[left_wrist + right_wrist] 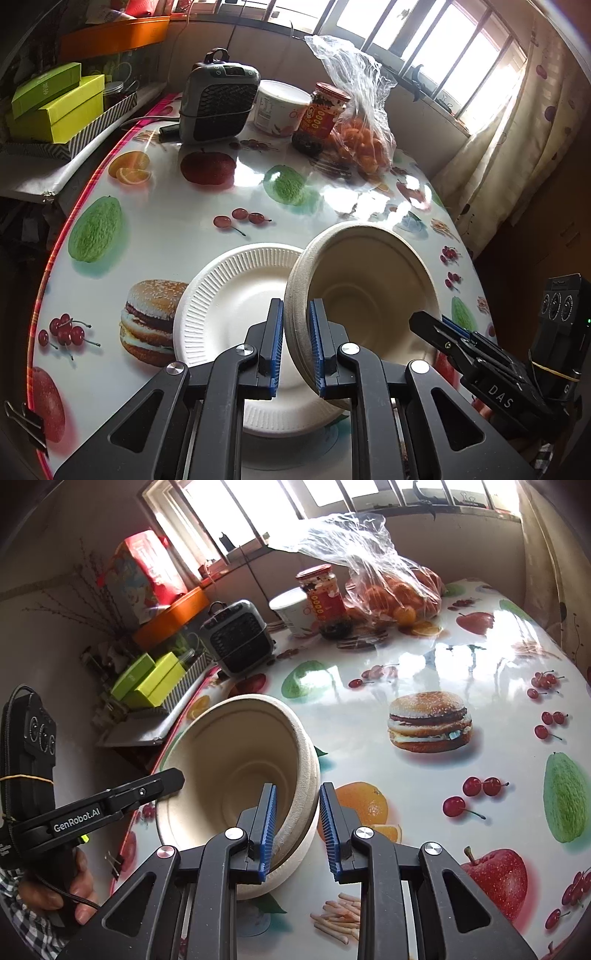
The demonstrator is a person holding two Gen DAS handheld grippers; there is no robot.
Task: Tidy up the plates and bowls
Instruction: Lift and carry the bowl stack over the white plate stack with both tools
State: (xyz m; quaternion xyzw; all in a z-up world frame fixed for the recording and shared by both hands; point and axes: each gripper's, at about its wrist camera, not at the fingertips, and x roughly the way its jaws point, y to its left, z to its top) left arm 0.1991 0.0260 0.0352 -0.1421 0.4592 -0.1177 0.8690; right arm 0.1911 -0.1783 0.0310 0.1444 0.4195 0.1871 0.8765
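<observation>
Nearest the left wrist camera, the left gripper (pixel 296 339) has its jaws clenched on the rim of a stack of beige moulded-fibre bowls (pixel 369 291), one blue pad inside the rim and one outside. The stack is tilted, its opening turned toward the camera, and sits partly over a white ribbed paper plate (pixel 229 302) that lies flat on the worktop (pixel 177 221), a round surface covered in glossy cloth printed with fruit and burgers. From the right wrist camera, the right gripper (pixel 297 827) has the opposite side of the same rim between its jaws; the inner blue pad lies against the bowl wall, while a sliver of gap shows beside the outer pad, so I cannot tell whether it truly grips the bowls (pixel 236 775). Each gripper shows at the edge of the other's view, and a hand (pixel 55 886) in a checked sleeve holds the left one's handle. Farther back on the worktop stand a grey portable fan heater (pixel 218 107), a white plastic tub (pixel 280 107), a red-labelled glass jar (pixel 321 114) and a clear plastic bag of oranges (pixel 362 144). Green boxes (pixel 55 107) rest on a shelf to the left, before a barred window (pixel 424 48).
</observation>
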